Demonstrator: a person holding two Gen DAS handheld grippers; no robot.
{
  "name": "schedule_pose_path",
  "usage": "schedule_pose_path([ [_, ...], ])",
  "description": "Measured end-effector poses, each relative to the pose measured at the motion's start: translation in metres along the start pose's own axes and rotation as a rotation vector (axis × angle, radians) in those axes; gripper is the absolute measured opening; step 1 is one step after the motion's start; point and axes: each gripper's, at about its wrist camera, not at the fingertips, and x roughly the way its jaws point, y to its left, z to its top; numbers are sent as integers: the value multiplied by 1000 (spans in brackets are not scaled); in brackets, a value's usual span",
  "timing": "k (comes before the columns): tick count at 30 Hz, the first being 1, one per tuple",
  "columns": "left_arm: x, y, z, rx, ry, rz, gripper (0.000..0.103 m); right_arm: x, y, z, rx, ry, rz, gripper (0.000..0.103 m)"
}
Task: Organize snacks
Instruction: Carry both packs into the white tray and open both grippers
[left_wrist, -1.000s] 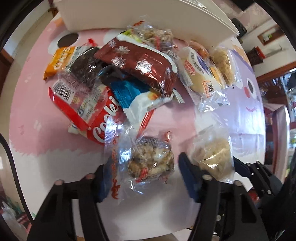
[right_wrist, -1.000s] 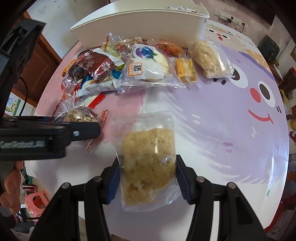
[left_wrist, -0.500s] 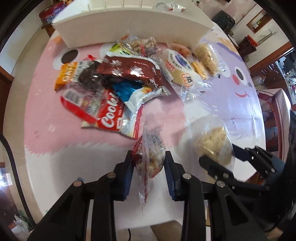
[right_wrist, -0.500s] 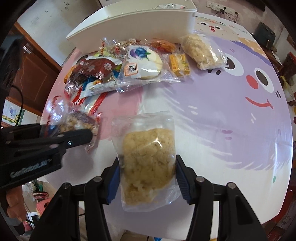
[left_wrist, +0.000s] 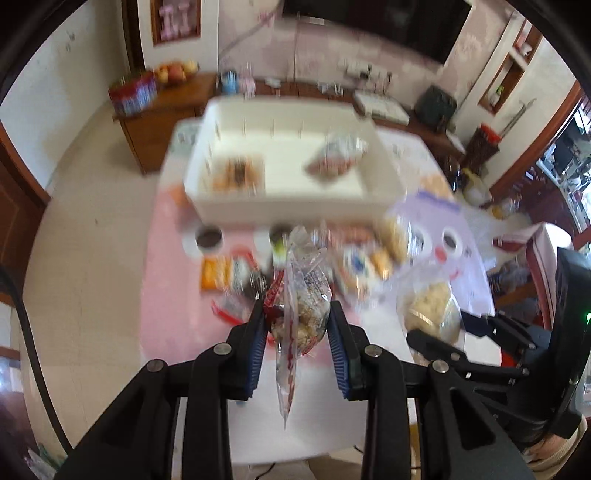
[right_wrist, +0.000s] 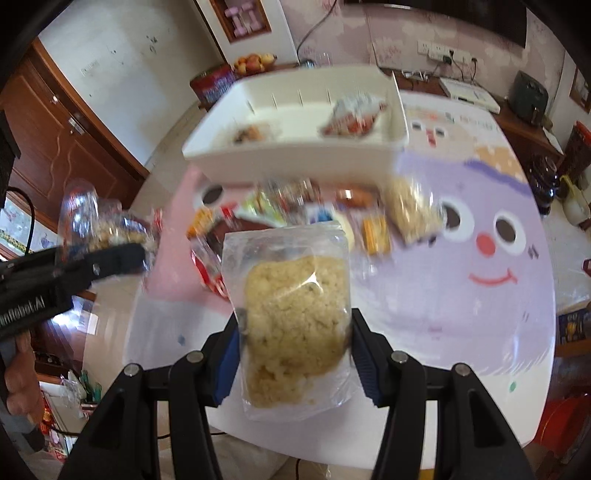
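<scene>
The left tool clamps a clear snack packet above the table, white bin beyond.

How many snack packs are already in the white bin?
2. In the white bin, a brownish pack lies at its left end and a red-and-white pack toward its right. The image is blurred, and the near wall may hide more.
</scene>
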Motion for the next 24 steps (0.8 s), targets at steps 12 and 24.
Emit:
schedule_pose_path([
  [12, -41, 9, 119, 51, -175, 35, 31, -57, 18, 126, -27, -192, -47, 55],
  [24, 13, 29, 226, 48, -209, 88, 31, -40, 13, 254, 28, -283, -119, 55],
])
